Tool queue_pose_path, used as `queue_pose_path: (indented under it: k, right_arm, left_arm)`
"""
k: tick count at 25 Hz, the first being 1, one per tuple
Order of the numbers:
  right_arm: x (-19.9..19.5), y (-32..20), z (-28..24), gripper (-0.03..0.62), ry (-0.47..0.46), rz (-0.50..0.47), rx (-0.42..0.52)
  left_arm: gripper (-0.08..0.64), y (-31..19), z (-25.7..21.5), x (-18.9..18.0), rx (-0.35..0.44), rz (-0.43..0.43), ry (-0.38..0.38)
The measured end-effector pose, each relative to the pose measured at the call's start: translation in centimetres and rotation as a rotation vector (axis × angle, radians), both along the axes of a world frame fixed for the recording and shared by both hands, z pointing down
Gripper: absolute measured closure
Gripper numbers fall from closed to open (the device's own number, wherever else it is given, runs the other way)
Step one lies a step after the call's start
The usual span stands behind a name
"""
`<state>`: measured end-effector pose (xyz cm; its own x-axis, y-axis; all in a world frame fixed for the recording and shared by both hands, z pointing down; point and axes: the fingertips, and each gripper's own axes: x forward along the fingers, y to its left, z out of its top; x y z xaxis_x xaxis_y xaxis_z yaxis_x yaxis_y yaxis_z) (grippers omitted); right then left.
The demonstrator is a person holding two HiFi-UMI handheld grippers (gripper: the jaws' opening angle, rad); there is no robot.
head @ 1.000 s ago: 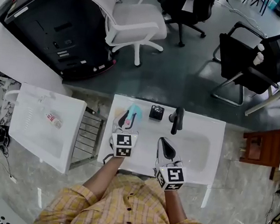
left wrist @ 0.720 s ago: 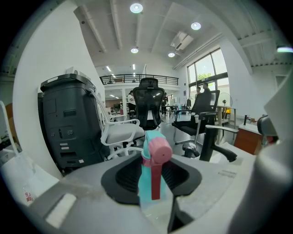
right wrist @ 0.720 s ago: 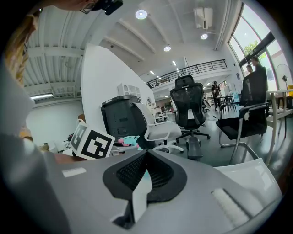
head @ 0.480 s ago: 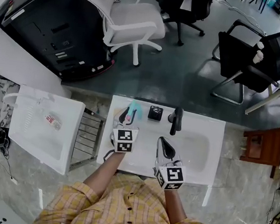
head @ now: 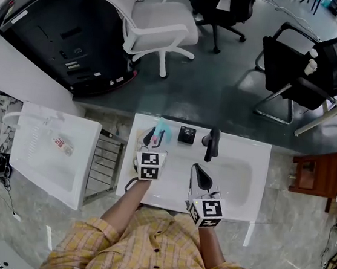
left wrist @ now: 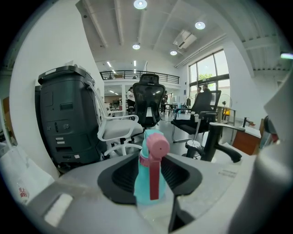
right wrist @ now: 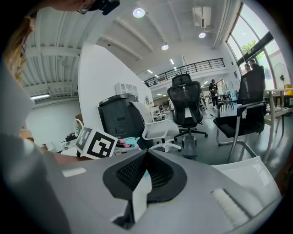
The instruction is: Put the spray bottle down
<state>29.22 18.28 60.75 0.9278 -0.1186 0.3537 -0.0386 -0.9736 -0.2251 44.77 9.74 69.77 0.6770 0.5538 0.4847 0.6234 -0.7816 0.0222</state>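
So the left hand-held gripper (head: 154,140) is clamped on the spray bottle (left wrist: 147,183). The teal body sits upright between the pads, with the pink head poking up above them. The bottle is over the back left corner of the white worktop (head: 239,152), just left of a small black thing (head: 187,135) and the tap (head: 213,144). The right hand-held gripper (right wrist: 147,155) is closed on nothing and parked near the front edge, well out of the way.

My take on doing the set-down properly:
- Keep the bottle vertical and bring it straight down. It's tall with a top-heavy head, so a tilted landing probably tips it.
- Aim for flat worktop, not the slope into the basin, and leave room from the black thing.
- Let the base sit fully before spreading the jaws.
- Open evenly, then back out along the jaws so a pad doesn't drag the bottle over.

Hard to make out:
- The bottle's base. The gripper's own body hides it in the left gripper view, and it's too small in the head view, so I can't tell whether it's touching the worktop yet.
- How full the bottle is.
- What the black thing actually is.
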Motion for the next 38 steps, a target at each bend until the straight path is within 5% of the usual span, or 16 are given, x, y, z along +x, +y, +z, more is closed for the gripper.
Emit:
queue_pose_path:
  k: [7, 24, 38]
  right_arm:
    - [-0.3, 0.1, 0.1, 0.591, -0.003, 0.004, -0.005]
    - [-1.4, -1.1, -2.4, 0.591, 0.048, 0.011, -0.020]
    - [-4.2, -3.9, -6.9, 0.591, 0.136, 0.038, -0.017]
  left_arm:
    - [0.350, 0.2, 0.1, -0.3, -0.001, 0.009, -0.016]
    - [0.341, -1.0, -3.7, -2.0, -0.045, 0.007, 0.024]
    - [0.449, -4.7, -12.2, -8.1, -0.144, 0.045, 0.104]
